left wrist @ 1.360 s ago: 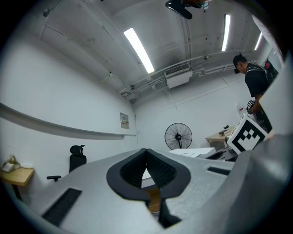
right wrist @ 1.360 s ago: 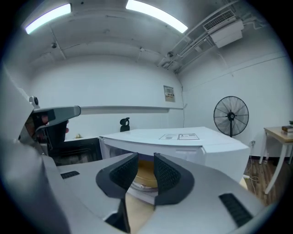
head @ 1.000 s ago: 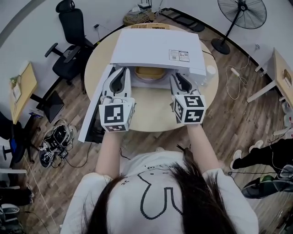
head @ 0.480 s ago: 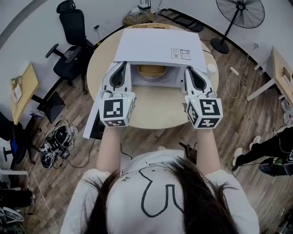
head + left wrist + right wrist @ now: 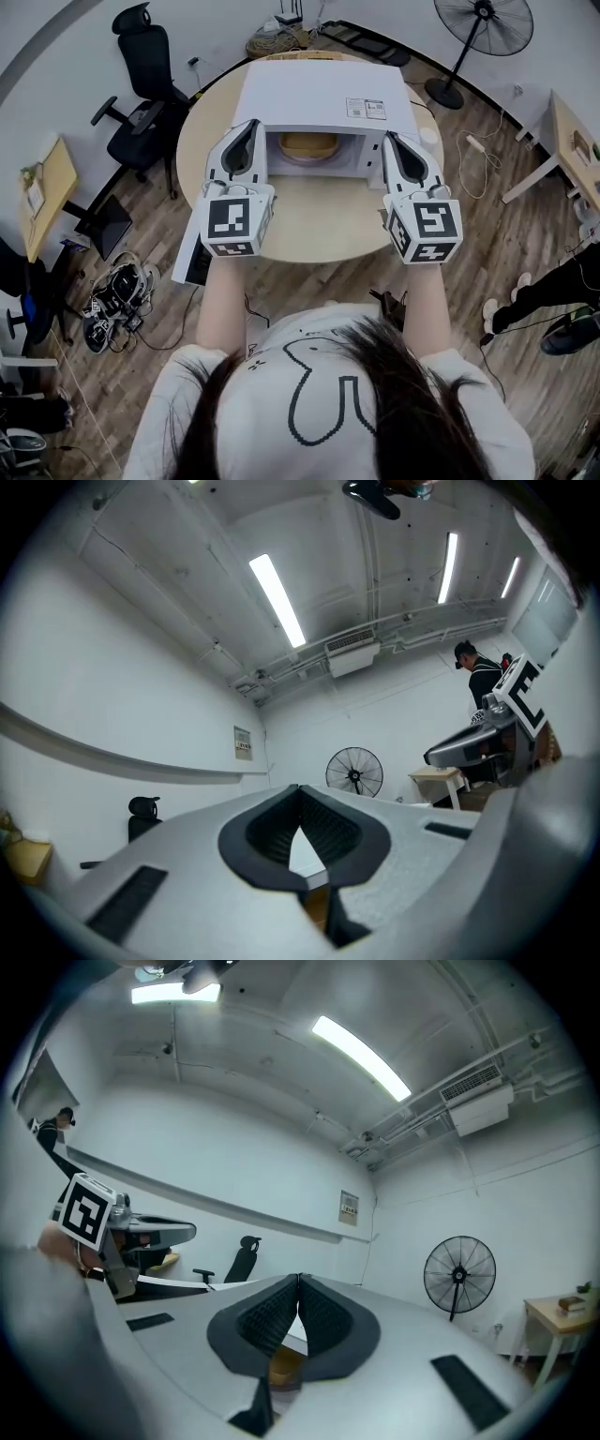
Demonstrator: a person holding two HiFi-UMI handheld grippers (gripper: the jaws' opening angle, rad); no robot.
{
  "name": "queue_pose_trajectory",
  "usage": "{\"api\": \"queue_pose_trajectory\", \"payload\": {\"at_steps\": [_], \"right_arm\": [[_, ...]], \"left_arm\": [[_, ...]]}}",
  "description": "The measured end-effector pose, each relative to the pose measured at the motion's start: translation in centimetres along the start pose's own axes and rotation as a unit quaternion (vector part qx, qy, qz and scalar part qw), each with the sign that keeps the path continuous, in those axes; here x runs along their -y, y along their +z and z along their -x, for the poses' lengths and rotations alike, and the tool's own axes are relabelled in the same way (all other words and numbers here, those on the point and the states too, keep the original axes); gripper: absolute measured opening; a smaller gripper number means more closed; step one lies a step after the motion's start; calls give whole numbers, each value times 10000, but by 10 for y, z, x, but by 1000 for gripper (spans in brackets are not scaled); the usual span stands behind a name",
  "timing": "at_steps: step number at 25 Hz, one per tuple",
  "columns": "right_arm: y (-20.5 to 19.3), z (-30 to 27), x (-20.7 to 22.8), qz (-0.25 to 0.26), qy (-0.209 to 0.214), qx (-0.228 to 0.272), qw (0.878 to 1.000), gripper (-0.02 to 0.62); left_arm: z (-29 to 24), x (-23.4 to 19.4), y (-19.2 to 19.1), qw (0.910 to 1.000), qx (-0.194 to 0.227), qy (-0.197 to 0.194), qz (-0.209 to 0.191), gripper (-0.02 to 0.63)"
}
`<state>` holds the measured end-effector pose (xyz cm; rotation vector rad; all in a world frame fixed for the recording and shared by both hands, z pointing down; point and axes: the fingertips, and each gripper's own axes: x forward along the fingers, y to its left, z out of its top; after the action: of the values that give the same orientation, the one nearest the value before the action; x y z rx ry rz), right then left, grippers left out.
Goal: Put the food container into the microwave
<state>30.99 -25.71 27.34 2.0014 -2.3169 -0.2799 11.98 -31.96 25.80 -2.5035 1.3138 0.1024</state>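
Note:
The tan food container (image 5: 307, 144) sits inside the open cavity of the white microwave (image 5: 323, 94) on the round table. The microwave door (image 5: 191, 251) hangs open to the left, partly hidden under my left gripper. That left gripper (image 5: 251, 126) is at the left edge of the opening, shut with nothing in it; its tips meet in the left gripper view (image 5: 298, 788). On the opposite side of the opening my right gripper (image 5: 389, 139) is also shut and holds nothing, tips touching in the right gripper view (image 5: 300, 1279). Neither gripper touches the container.
The round wooden table (image 5: 319, 220) has bare top in front of the microwave. A small white cup (image 5: 429, 135) stands right of the microwave. A black office chair (image 5: 141, 84), a standing fan (image 5: 483, 28), side desks and floor cables surround the table.
Both grippers have drawn back from the microwave opening and spread apart, the right one moving further right. The container stays inside the cavity.

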Motion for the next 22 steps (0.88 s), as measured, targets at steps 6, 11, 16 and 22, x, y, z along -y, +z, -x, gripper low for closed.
{"api": "queue_pose_trajectory", "payload": {"at_steps": [6,11,16,22], "right_arm": [[3,3,2,93,-53,23,9999,29],[3,2,4,167,-80,13,9998,29],[3,1,4,182,-78,-3,9998,29],[0,0,5,195,-91,-26,9998,29]], "left_arm": [[1,3,1,10000,40,-22,19,9],[0,1,2,10000,70,-14,15,9],[0,-2,3,10000,60,11,-2,9],[0,-6,2,10000,43,47,-20,9]]}}
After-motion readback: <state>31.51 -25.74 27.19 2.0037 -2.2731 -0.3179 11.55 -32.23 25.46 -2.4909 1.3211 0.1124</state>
